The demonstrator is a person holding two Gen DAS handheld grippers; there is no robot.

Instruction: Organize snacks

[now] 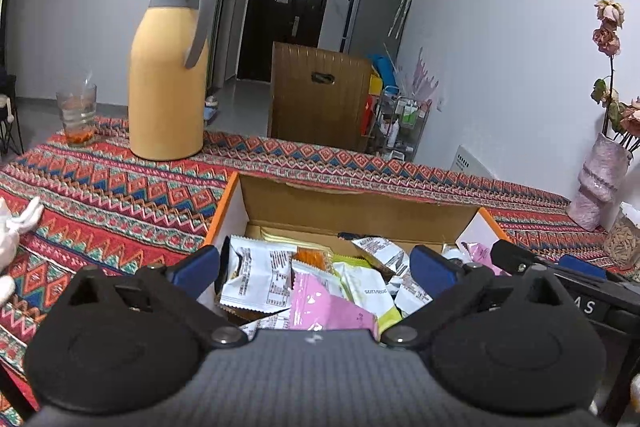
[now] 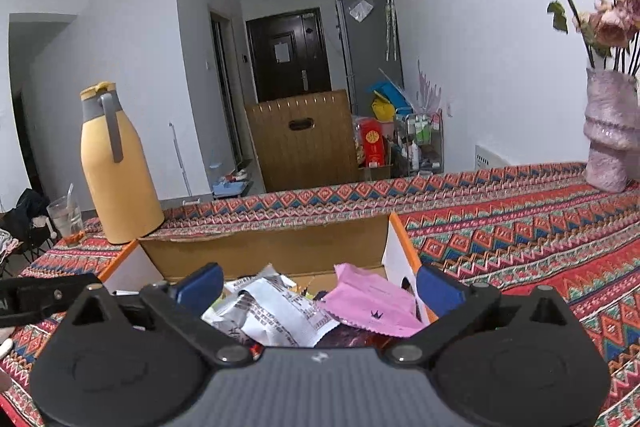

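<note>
An open cardboard box [image 1: 352, 205] with orange edges sits on the patterned tablecloth and holds several snack packets. White printed packets [image 1: 256, 277] and a pink packet [image 1: 320, 301] lie on top. My left gripper [image 1: 316, 267] hovers over the box's near side, open, its blue pads [image 1: 196, 269] wide apart and touching no packet. In the right wrist view the same box [image 2: 264, 247] appears, with a pink packet [image 2: 376, 303] and a white packet [image 2: 276, 311] loose inside. My right gripper [image 2: 320, 287] is open above them, holding nothing.
A tall yellow thermos [image 1: 168, 71] and a glass [image 1: 77, 115] stand at the table's far left. A pink vase [image 2: 608, 131] with dried flowers stands at the far right. A wooden chair back [image 1: 320, 95] rises behind the table. A gloved hand [image 1: 16, 227] shows at the left edge.
</note>
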